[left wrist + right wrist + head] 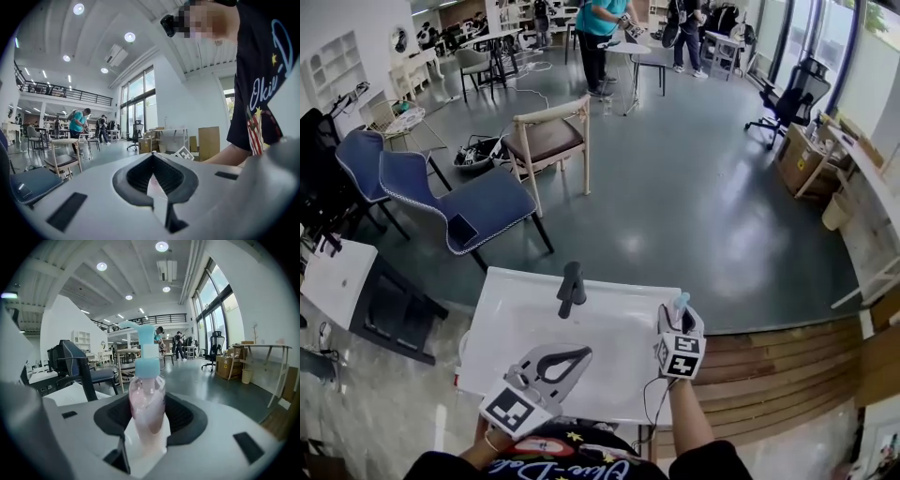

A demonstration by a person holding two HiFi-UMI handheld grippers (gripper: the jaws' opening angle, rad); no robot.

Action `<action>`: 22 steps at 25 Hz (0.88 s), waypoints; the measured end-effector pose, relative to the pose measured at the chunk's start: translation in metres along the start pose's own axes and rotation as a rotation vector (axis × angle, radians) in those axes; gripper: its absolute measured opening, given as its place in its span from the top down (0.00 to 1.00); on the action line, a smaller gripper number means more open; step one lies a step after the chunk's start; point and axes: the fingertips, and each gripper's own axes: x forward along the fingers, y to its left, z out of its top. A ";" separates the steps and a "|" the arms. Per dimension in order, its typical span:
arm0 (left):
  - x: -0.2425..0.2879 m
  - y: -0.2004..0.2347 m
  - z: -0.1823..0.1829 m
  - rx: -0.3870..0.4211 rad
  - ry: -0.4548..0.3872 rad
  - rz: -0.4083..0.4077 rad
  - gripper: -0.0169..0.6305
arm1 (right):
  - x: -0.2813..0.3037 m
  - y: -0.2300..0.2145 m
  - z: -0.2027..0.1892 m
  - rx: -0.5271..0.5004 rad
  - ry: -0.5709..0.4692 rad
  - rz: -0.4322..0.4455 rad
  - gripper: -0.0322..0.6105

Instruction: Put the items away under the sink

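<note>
Nearest to us, we are holding the left gripper (578, 354) low over the front part of the white sink (614, 328). Its jaws are meeting at their tips, and nothing is sitting between them; the left gripper view is showing only the pale surface through the closed gap at the left gripper (152, 157).

To the right, we are gripping a pump bottle (681, 302) in the right gripper (680, 317), at the sink's right edge. In the right gripper view the right gripper (147, 408) is standing part-way open, with the dark pads (183, 416) pressing on either side of the clear pump bottle (146, 401). The bottle is standing upright, pink liquid is showing inside it, and its light-blue pump head is pointing to the left in that view. The marker cube (680, 356) is facing up at us from the gripper's back.

Just beyond both grippers, a black faucet (571, 289) is rising from the sink's far side.

Further out, on the grey floor (675, 187), two blue chairs (478, 211) are standing to the left, with a wooden chair (548, 141) behind them. A black office chair (792, 98) is sitting far right, and a person in a teal shirt (600, 28) is standing at the back of the room.
</note>
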 end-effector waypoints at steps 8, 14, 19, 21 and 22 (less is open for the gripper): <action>-0.001 0.003 0.003 0.005 -0.017 -0.021 0.96 | -0.015 0.007 0.017 -0.022 -0.025 0.009 0.62; -0.005 0.006 0.007 0.003 -0.048 -0.039 0.96 | -0.026 0.022 0.027 -0.038 -0.029 0.026 0.62; -0.011 0.014 0.004 -0.004 -0.057 -0.046 0.96 | -0.035 0.036 0.034 -0.037 -0.052 0.035 0.62; -0.014 0.015 0.003 -0.009 -0.059 -0.051 0.96 | -0.041 0.042 0.039 -0.039 -0.061 0.039 0.62; -0.016 0.016 0.003 -0.008 -0.057 -0.055 0.96 | -0.043 0.044 0.041 -0.038 -0.064 0.040 0.62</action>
